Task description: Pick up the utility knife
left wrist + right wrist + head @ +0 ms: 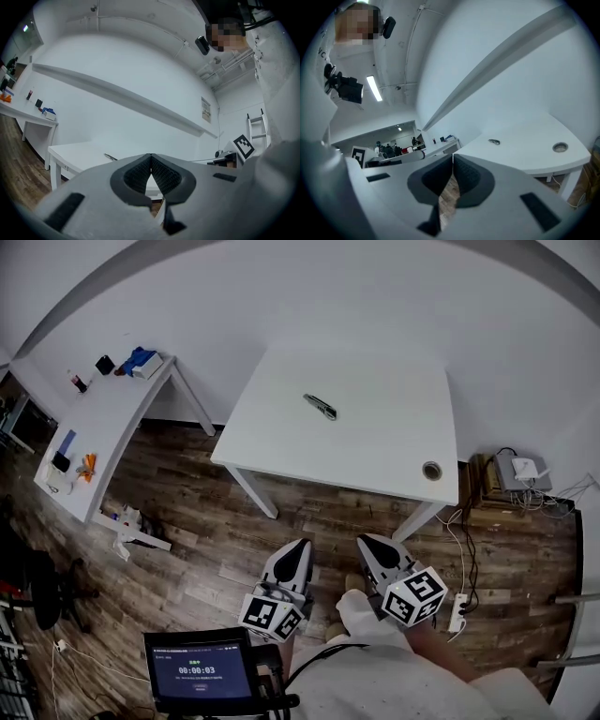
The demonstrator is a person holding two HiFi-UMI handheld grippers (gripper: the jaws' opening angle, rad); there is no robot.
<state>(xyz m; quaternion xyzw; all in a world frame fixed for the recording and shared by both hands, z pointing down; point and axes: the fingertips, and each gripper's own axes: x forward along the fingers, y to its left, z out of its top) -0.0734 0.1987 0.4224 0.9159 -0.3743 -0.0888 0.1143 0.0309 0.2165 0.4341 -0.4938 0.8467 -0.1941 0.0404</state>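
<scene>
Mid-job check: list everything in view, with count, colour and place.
near table: one, white, ahead of both grippers
utility knife: one, dark grey, middle of the near table
tape roll: one, brownish, near table's front right corner
side table: one, white, far left
screen: one, black, bottom left, showing a timer
power strip: one, white, on the floor at right
left gripper: one, white and black, shut, empty, short of the table
right gripper: one, white and black, shut, empty, beside the left

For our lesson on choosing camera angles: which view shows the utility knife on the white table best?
The head view: it looks down on the whole utility knife lying on the white table. The left gripper view catches only a thin edge-on sliver, the right gripper view a small dark shape.
</scene>
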